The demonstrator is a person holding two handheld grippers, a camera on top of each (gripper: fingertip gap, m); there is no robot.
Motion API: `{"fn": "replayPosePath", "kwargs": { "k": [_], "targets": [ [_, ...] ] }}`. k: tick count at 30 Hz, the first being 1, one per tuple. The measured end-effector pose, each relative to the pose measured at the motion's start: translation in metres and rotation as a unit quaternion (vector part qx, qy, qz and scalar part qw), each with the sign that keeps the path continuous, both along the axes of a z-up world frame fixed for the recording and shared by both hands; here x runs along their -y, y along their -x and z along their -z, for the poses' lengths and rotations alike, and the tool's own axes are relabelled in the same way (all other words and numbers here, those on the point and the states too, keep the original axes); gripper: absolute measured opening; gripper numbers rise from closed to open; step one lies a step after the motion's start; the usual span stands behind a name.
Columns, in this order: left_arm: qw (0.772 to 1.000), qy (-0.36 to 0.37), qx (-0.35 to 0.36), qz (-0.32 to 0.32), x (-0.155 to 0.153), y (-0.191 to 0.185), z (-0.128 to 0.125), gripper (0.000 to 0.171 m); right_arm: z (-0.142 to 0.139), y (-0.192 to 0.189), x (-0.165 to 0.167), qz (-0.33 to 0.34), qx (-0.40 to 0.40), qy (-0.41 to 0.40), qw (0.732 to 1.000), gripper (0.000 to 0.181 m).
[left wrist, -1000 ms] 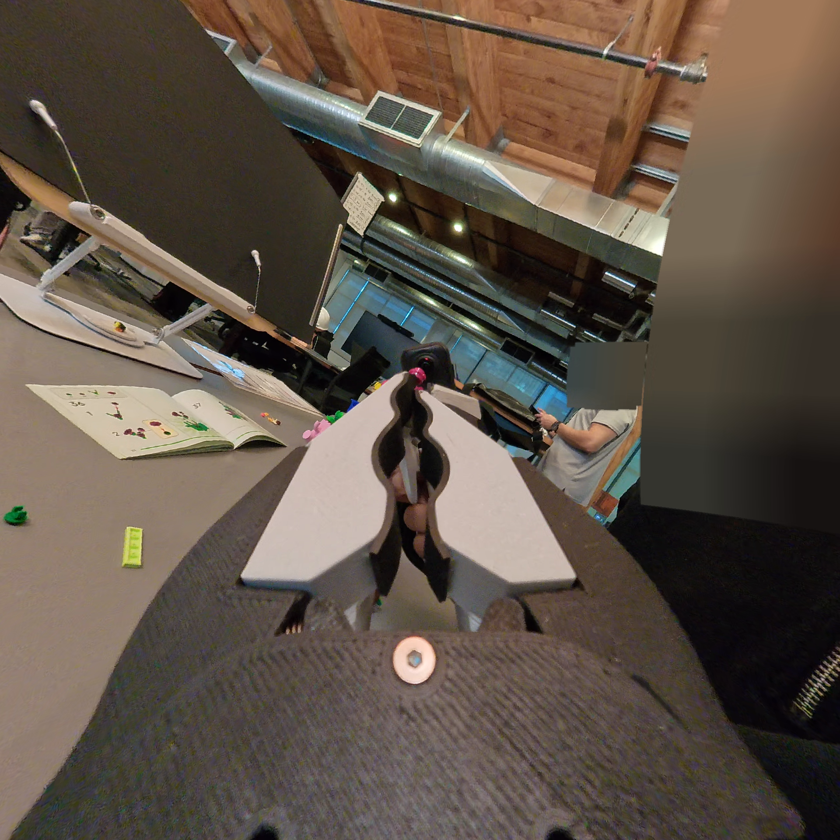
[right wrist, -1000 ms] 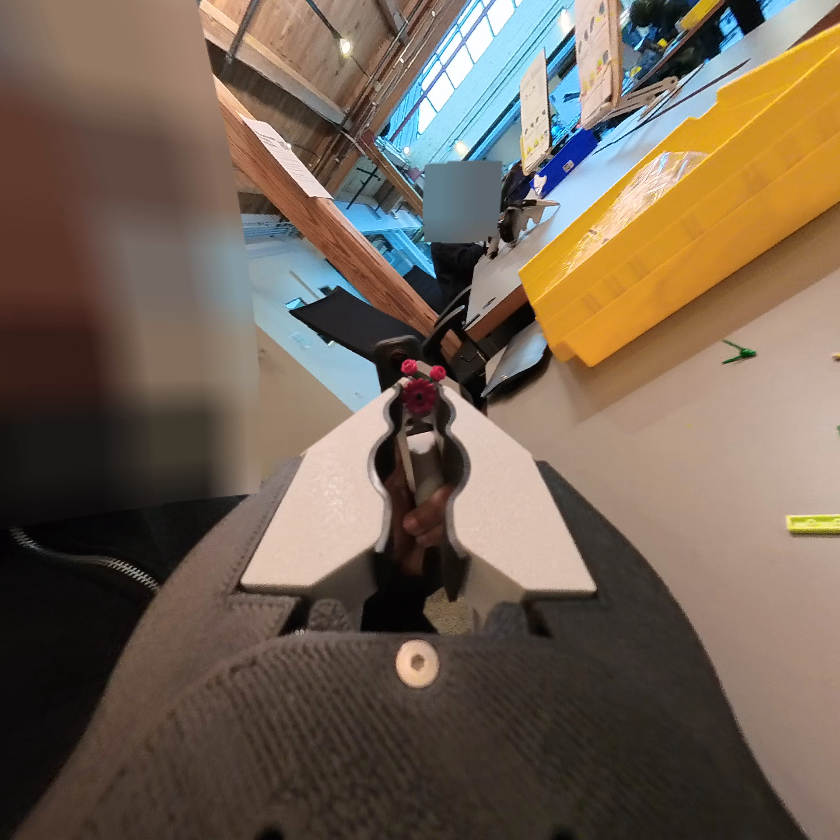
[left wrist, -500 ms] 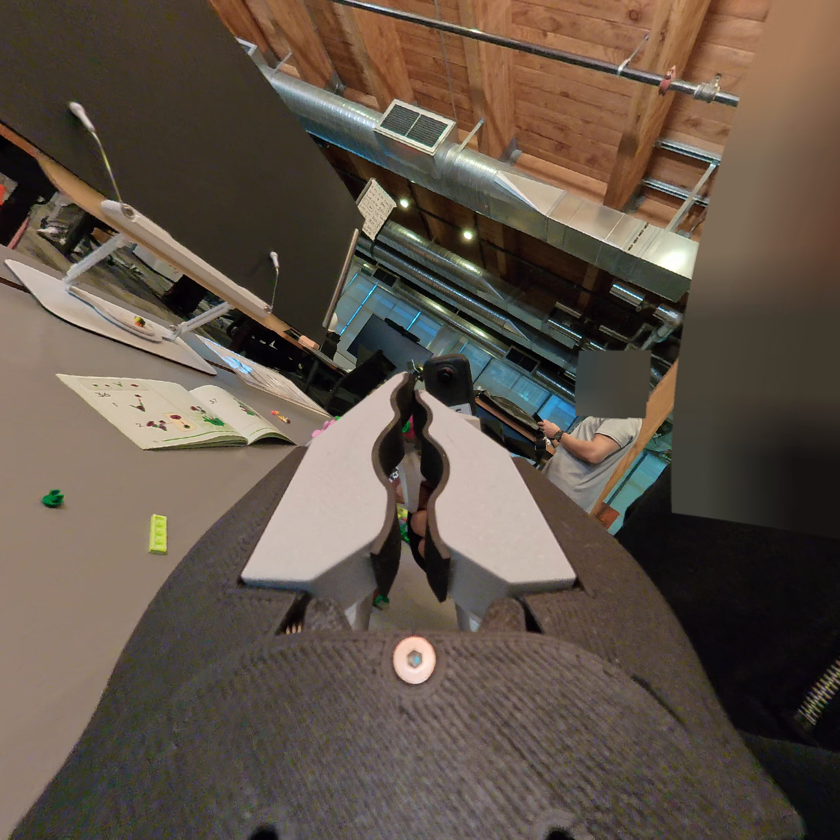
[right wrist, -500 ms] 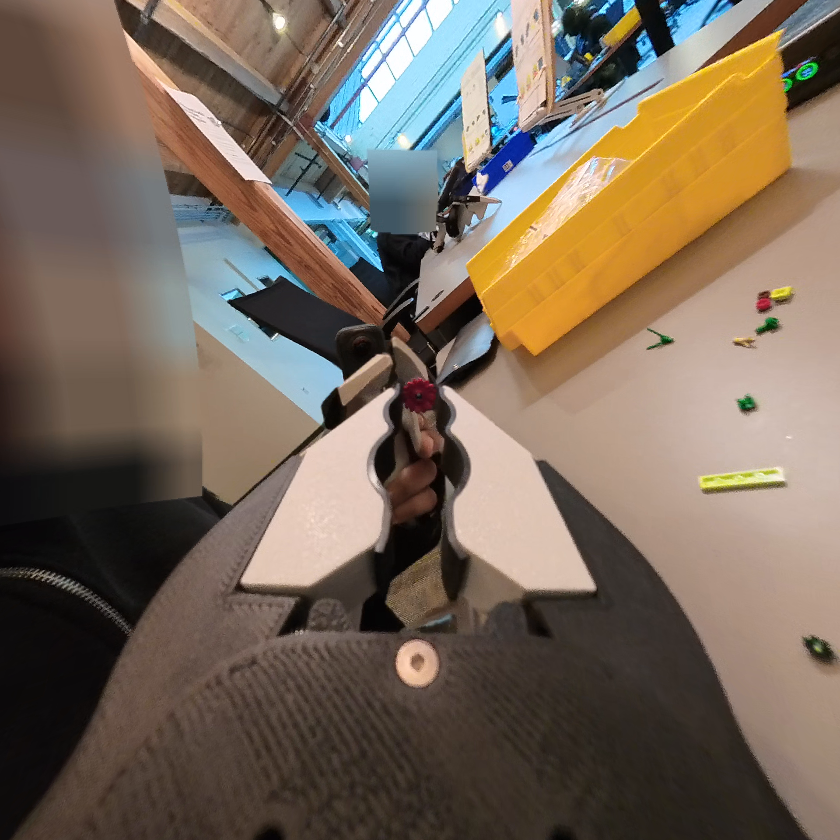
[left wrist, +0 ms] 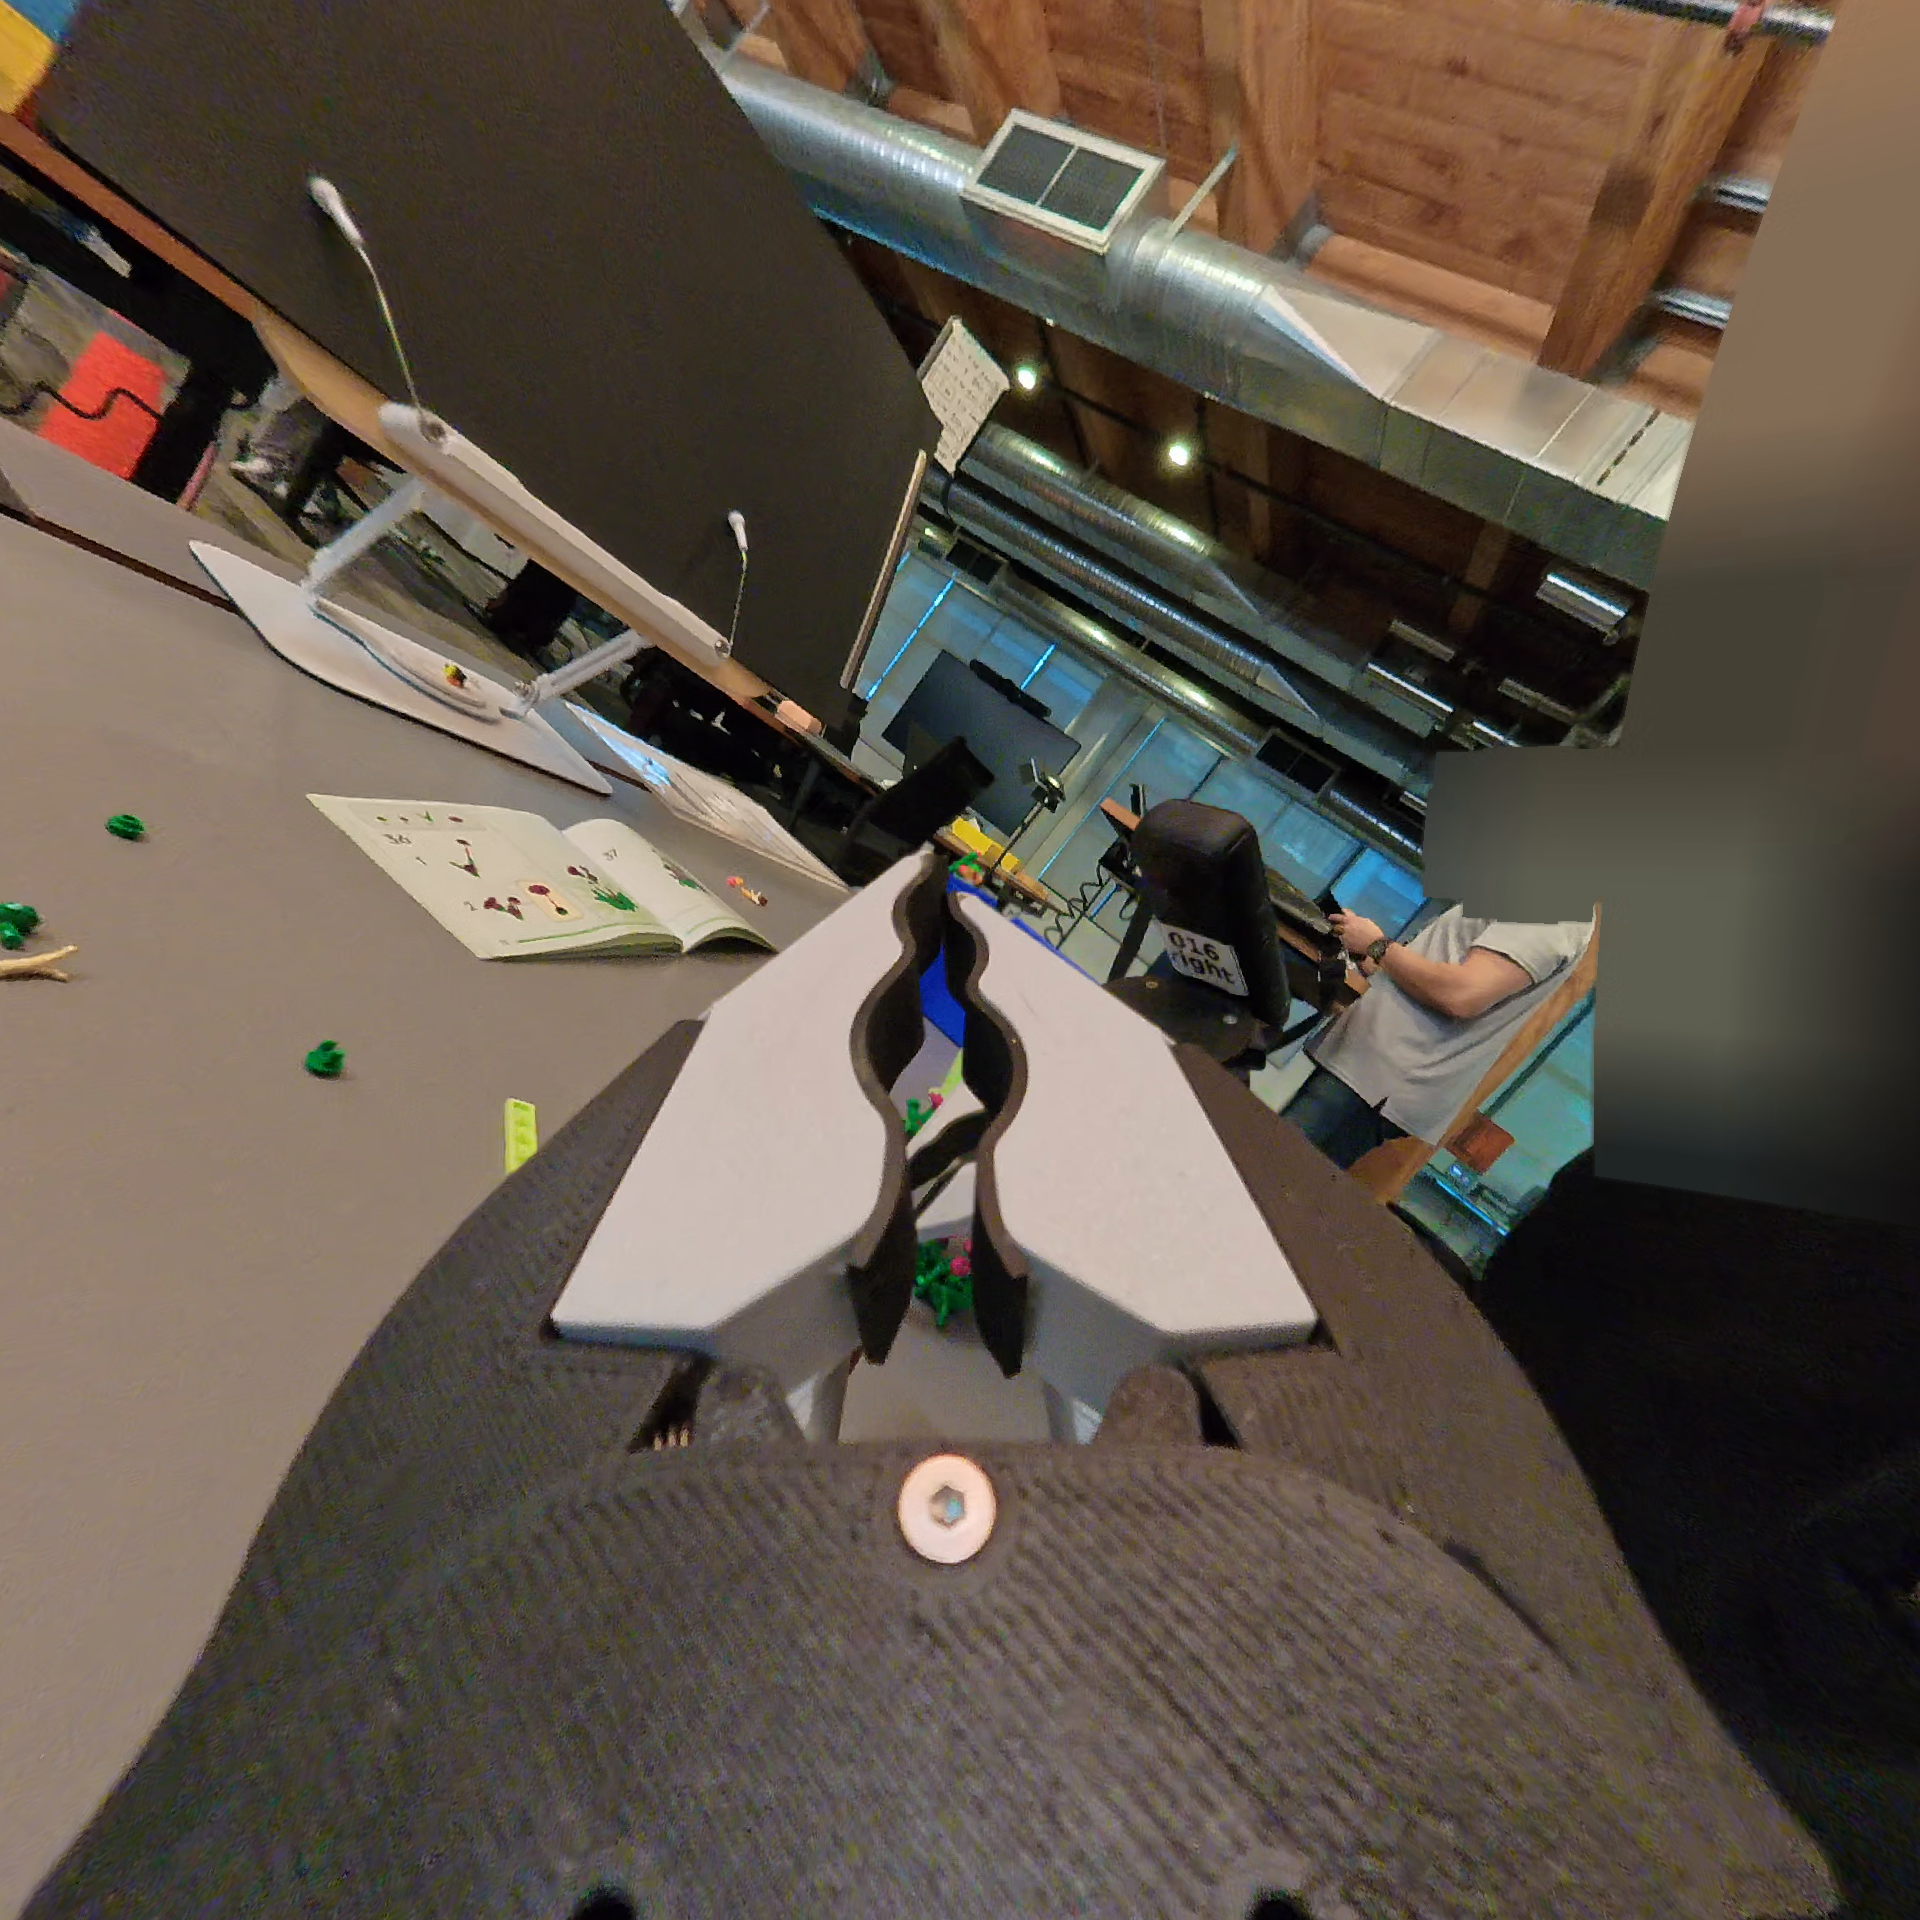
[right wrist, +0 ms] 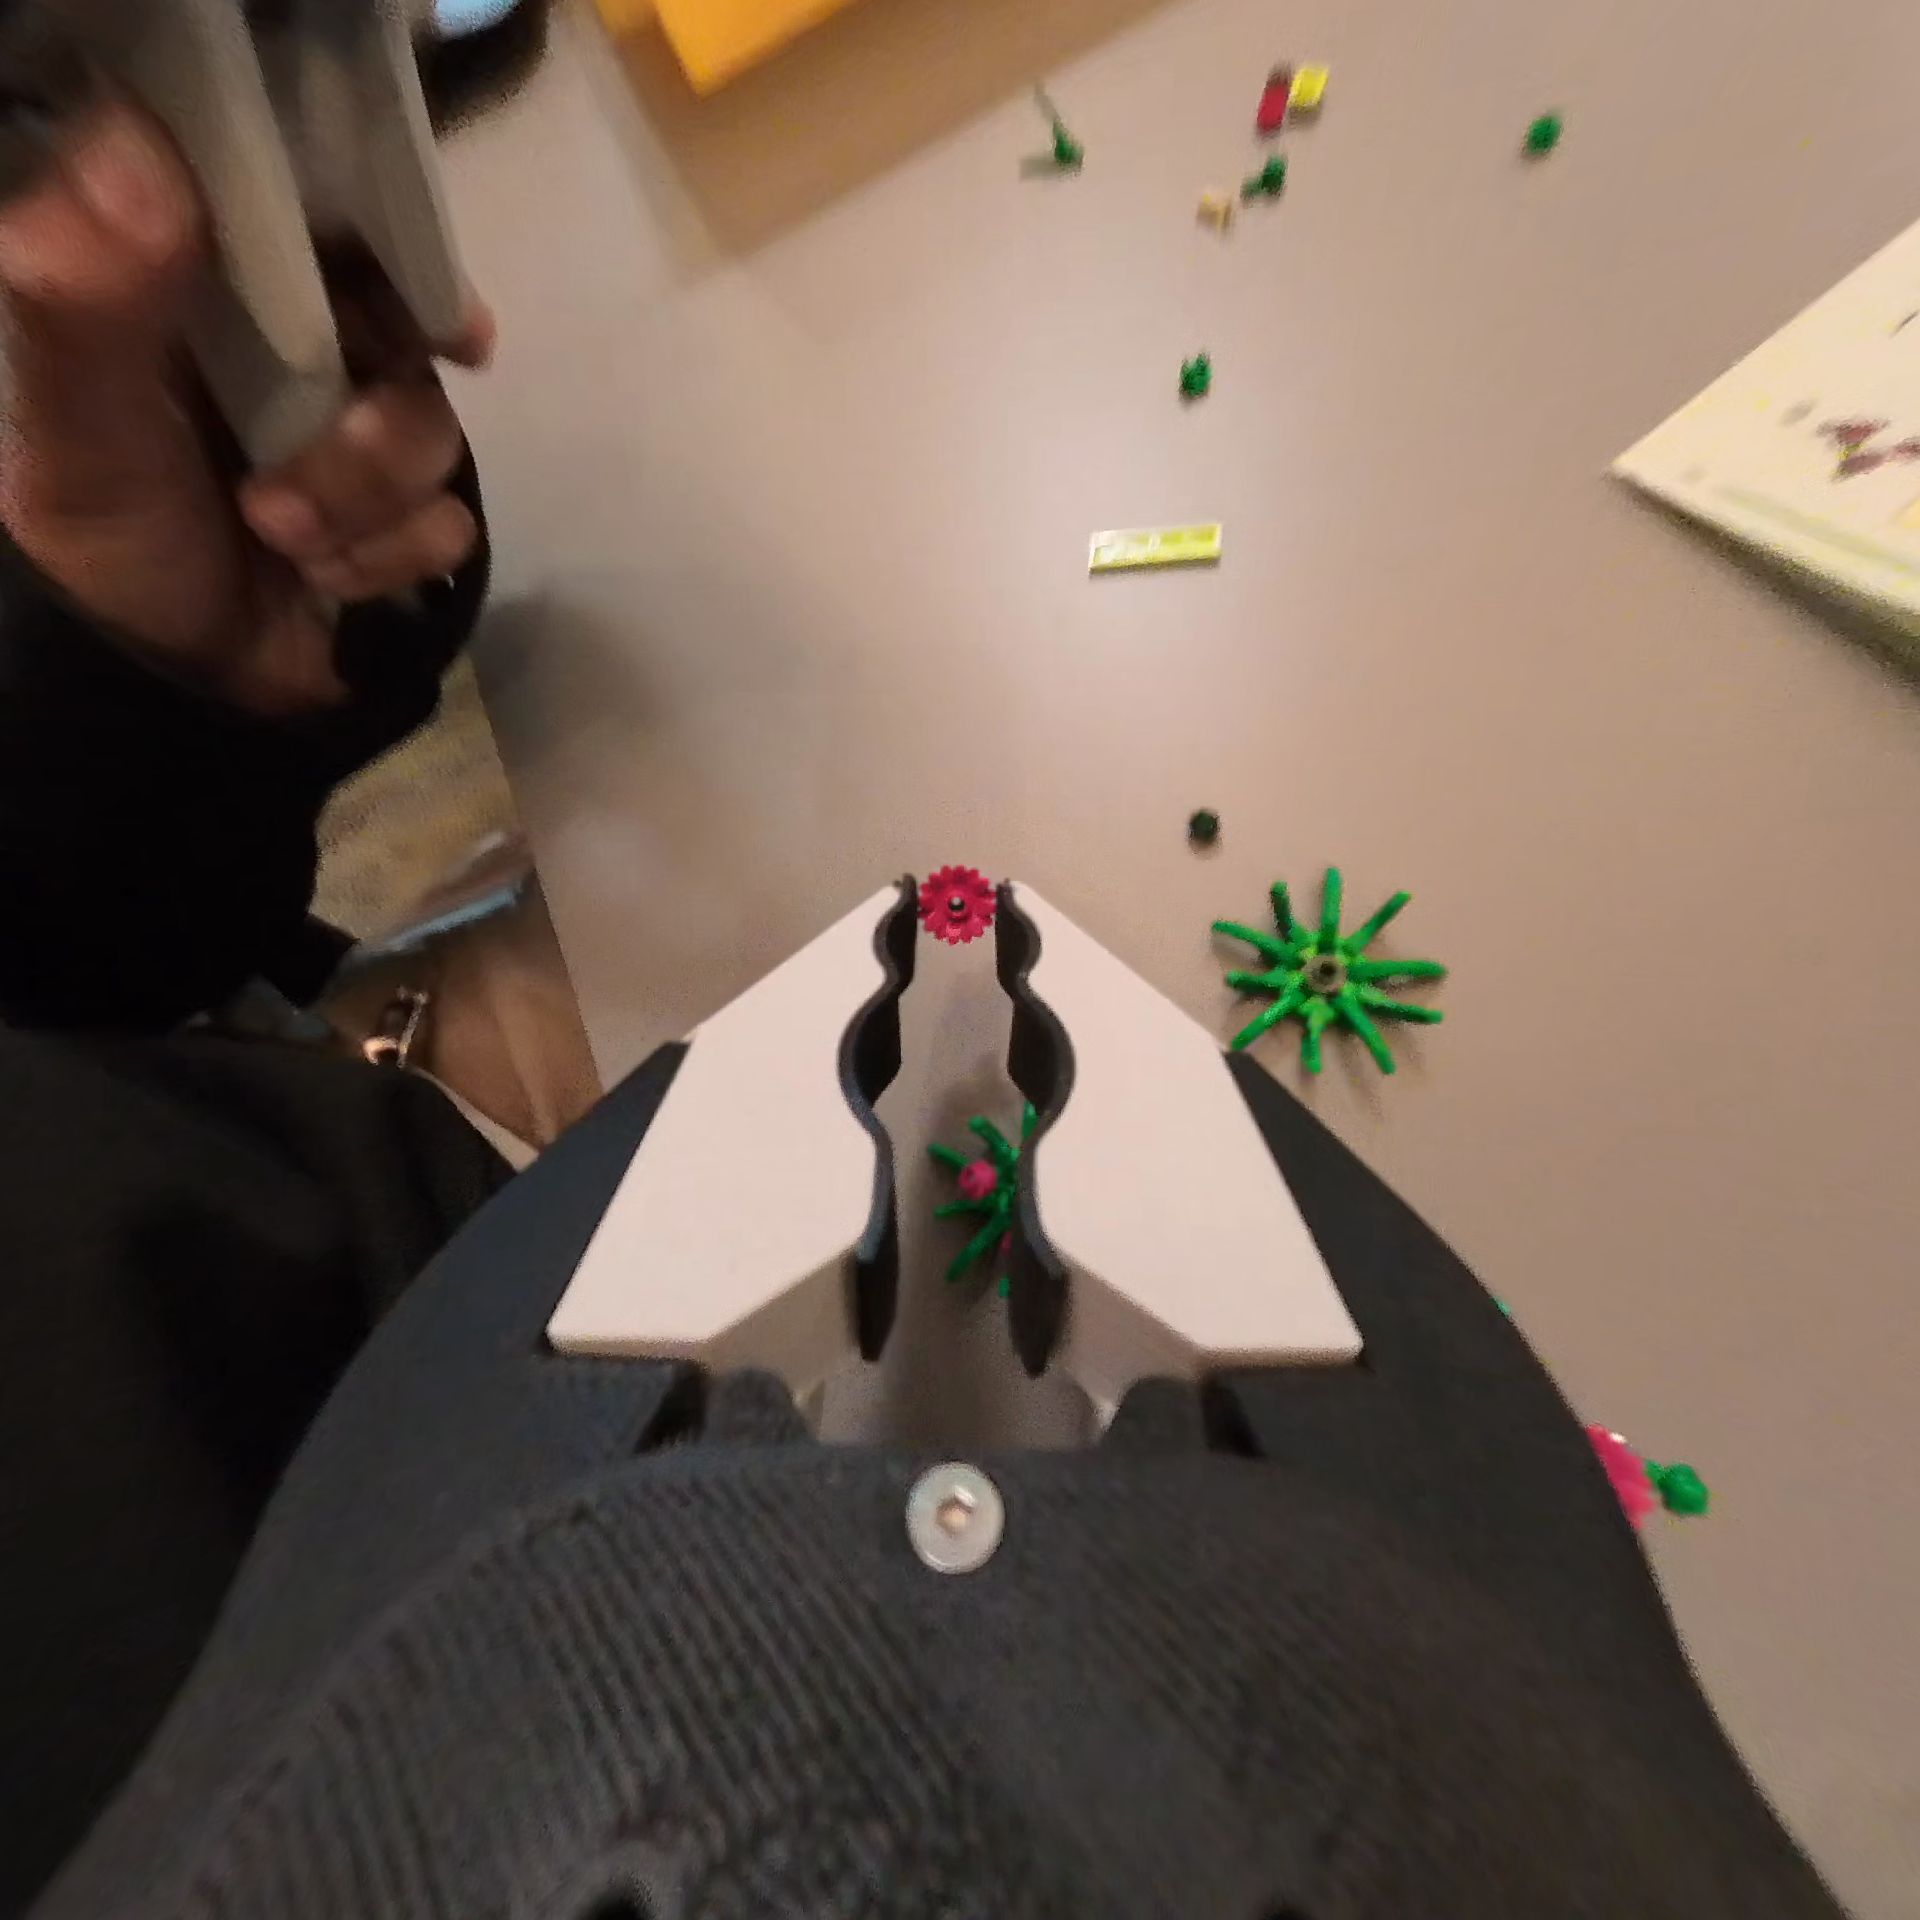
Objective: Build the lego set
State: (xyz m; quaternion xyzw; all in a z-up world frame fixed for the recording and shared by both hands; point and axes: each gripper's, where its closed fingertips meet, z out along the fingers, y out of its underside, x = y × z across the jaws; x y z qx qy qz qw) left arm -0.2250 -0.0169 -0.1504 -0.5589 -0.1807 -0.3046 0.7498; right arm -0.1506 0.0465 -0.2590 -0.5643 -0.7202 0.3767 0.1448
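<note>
Lego flower (right wrist: 955, 904), magenta, pinched at the right gripper (right wrist: 957, 906) jaw tips, frame centre; green spiky leaf piece (right wrist: 1327, 970) on the surface (right wrist: 1455, 727) — centre right. Left gripper (left wrist: 943, 883) jaws nearly closed — empty.

Open-plan workshop or lab space: exposed timber ceiling (left wrist: 1455, 156) and metal ductwork (left wrist: 1195, 270) at 12 o'clock, grey worktable (left wrist: 208, 1039) at 9, glazed wall (left wrist: 1143, 748) behind.

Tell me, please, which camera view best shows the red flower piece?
The right wrist view: the red flower piece sits face-on, pinched between the right gripper fingers' tips, above the table. The left wrist view doesn't clearly show it.
</note>
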Motion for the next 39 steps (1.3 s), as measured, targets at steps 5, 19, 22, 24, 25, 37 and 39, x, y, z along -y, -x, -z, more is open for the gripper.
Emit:
{"fn": "replayPosePath", "kwargs": {
  "k": [5,19,22,24,25,37,39],
  "targets": [
    [1.000,0.018,-0.011,0.018,-0.009,-0.010,0.006,0.000,0.024,-0.002,0.002,-0.010,0.016,-0.085,0.996,0.013],
    [0.999,0.024,-0.021,0.026,-0.011,-0.015,0.007,0.000,-0.011,-0.053,0.062,-0.166,-0.074,-0.039,0.983,0.020],
    [0.999,0.026,-0.024,0.031,-0.012,-0.017,0.007,0.000,0.007,-0.058,0.065,-0.180,-0.050,-0.065,0.980,0.017],
    [0.999,0.028,-0.026,0.033,-0.013,-0.019,0.007,0.000,0.013,-0.058,0.066,-0.185,-0.040,-0.069,0.979,0.015],
    [0.999,0.028,-0.027,0.033,-0.014,-0.019,0.008,0.000,0.016,-0.058,0.066,-0.188,-0.037,-0.073,0.979,0.015],
    [0.999,0.016,-0.025,0.043,-0.013,-0.021,0.006,0.000,0.025,-0.052,0.059,-0.167,-0.023,-0.064,0.984,0.000],
    [0.998,0.008,-0.026,0.049,-0.013,-0.023,0.004,0.000,0.018,-0.047,0.056,-0.149,-0.036,-0.048,0.987,0.000]
  ]
}}
